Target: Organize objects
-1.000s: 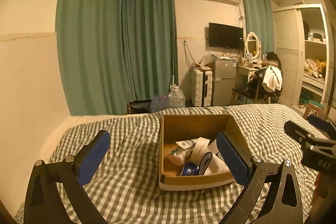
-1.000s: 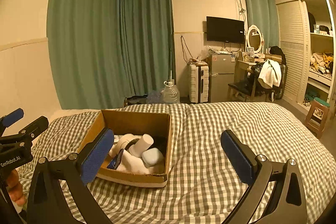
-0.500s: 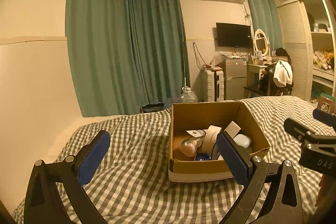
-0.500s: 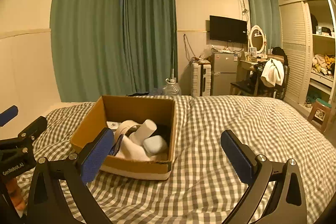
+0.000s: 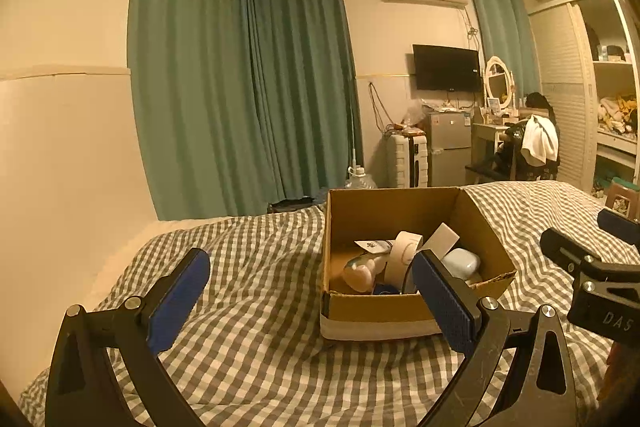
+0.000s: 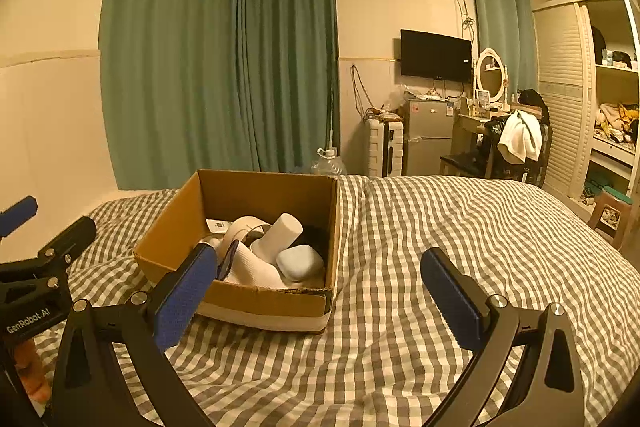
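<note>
My left gripper (image 5: 308, 293) hangs over the checked bedspread (image 5: 256, 355) with its fingers spread wide and nothing between them. Over the last second this view has swung and dropped: the box (image 5: 384, 307) sat dead ahead between the pads a second ago, and now it sits right of centre, nearer and larger, with my right pad crossing its front edge.

The box stands open on the bed. In it I see a tape roll (image 5: 405, 250), a white tube (image 6: 280, 233), a pale blue case (image 6: 300, 262), a peach-coloured bottle (image 5: 362, 273) and a paper tag (image 5: 372, 245), all heaped loosely. A dark thing sits behind the case; I cannot tell what it is.

My right gripper (image 6: 316, 285) is also wide apart and holds nothing. Its view has closed in too, and the box now lies low on its left, my left pad overlapping the near wall.

Both tools have drawn nearer the box with nothing in them. I judge this fits either reaching in to take things out or backing off once they are stowed; the bedspread around the box shows no loose objects.
</note>
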